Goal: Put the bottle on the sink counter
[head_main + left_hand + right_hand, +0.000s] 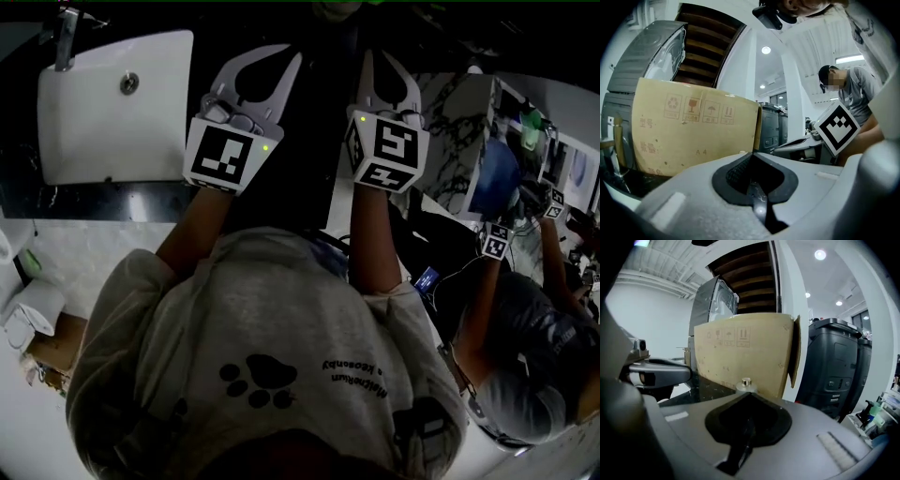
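Above the dark glossy counter [710,389], you are holding the left gripper [752,153] and right gripper [749,393] pressed closed (both empty); a silver-capped pale bottle [746,383] is standing just beyond the right.

1. A dark counter [75,199] carries a white basin [112,103] with a faucet [66,37] at its rim;
2. a cardboard box [745,357] stands upright on it; a silver-capped bottle [746,384] shows just before the box.

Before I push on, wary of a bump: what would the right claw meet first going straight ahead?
Likely the bottle, its silver cap just beyond the shut right claw; the cardboard box stands behind. Depth is unclear.
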The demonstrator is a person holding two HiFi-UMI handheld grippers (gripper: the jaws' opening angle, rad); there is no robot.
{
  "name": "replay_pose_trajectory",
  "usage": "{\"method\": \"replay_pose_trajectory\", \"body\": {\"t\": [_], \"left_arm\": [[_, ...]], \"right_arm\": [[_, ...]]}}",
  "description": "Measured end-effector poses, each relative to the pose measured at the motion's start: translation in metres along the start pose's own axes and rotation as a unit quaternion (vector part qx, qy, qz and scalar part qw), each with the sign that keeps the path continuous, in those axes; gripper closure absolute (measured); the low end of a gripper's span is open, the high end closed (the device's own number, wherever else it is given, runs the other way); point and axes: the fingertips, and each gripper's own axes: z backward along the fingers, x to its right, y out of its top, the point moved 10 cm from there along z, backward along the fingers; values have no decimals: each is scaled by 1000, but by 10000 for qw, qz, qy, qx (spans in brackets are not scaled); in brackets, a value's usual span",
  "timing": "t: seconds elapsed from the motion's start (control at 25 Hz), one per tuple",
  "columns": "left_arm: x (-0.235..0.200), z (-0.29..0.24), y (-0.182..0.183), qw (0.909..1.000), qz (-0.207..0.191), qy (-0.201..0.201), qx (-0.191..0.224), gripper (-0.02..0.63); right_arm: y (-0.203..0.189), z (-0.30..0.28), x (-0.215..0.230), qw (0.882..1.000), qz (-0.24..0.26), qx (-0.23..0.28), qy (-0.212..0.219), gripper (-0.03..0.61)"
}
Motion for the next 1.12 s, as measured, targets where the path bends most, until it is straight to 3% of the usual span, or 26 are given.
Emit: {"method": "replay_pose_trajectory", "body": {"t": [0.24,0.72,1.12], "left_arm": [[23,24,26,9994,-152,193,230,612],[81,80,75,9965,-181,611,536,612],[110,119,107,9943,-245,566,873,612]], "right_arm": [[23,45,-1,9984,-121,559,-32,577],[58,145,-11,9894,241,1421,186,577],[69,202,-36,9823,237,1821,359,577]]}}
